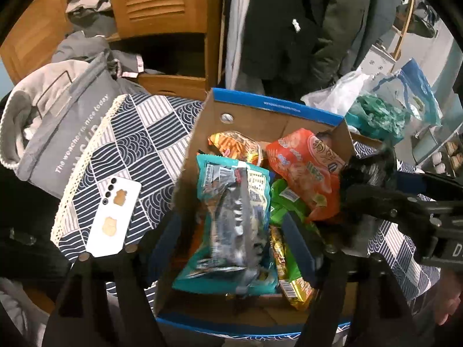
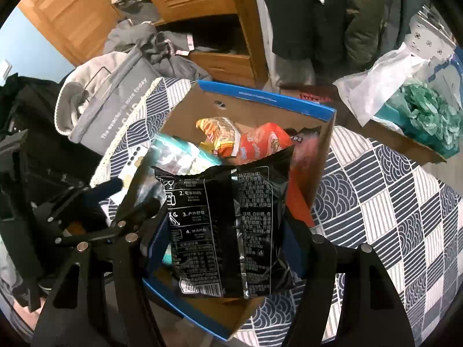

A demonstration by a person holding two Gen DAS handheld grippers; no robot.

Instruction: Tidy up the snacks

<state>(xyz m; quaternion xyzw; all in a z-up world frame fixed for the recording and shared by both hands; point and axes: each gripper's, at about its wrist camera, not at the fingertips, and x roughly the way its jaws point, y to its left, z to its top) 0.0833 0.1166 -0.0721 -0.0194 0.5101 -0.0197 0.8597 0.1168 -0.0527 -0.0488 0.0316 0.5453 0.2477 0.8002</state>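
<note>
Right tongs (image 2: 228, 231): we have them clamped on a black snack bag (image 2: 228, 225), held above the near end of the cardboard box (image 2: 324, 167), probably to drop it in beside the rest.
Left tongs (image 1: 234, 231): we have them apart, one finger on each side of a teal bag (image 1: 231, 219) lying in the box right below them, seemingly to steady or shift it.
Snacks: orange bag (image 1: 303, 170) and green packet (image 1: 286, 202) lie to the right of our left tongs.
Writing: black bag carries Chinese print with numbered items; grey tote (image 1: 66, 144), left of the box, reads "The weather is nice today".
Phone (image 1: 113, 217): on the patterned surface (image 2: 390, 217), left of our left tongs.
</note>
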